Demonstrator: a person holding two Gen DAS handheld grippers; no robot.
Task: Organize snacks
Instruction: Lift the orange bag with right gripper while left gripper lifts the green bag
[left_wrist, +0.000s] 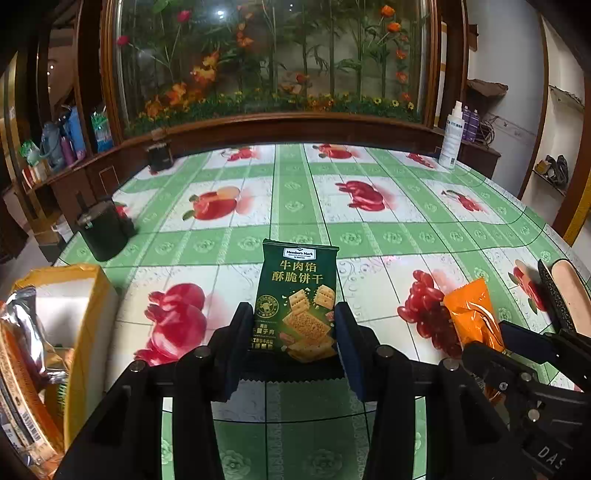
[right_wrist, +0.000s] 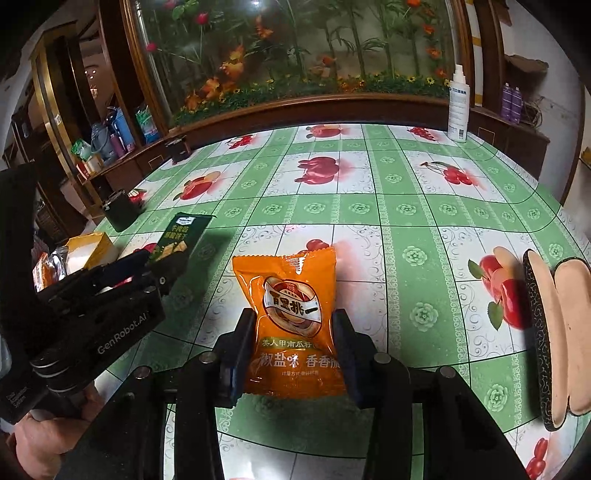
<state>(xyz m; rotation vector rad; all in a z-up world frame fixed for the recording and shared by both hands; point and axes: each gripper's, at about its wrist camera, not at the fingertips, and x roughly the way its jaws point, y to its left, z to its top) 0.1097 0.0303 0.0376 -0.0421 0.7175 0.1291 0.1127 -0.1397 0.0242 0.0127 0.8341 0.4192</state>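
Note:
My left gripper (left_wrist: 293, 325) is shut on a dark green cracker packet (left_wrist: 300, 291), holding it by its lower sides above the table. My right gripper (right_wrist: 293, 332) is shut on an orange snack packet (right_wrist: 291, 314) in the same way. In the left wrist view the orange packet (left_wrist: 471, 314) and the right gripper (left_wrist: 517, 343) show at the right. In the right wrist view the green packet (right_wrist: 181, 236) and the left gripper (right_wrist: 147, 266) show at the left. A yellow cardboard box (left_wrist: 79, 317) holding several snack packets (left_wrist: 26, 332) stands at the left table edge.
A green fruit-print tablecloth (left_wrist: 369, 229) covers the table. Two black containers (left_wrist: 103, 232) (left_wrist: 159, 157) stand at the left, a white spray bottle (left_wrist: 452, 136) at the far right. A dark-rimmed tan dish (right_wrist: 554, 332) sits at the right edge. A wood-framed display backs the table.

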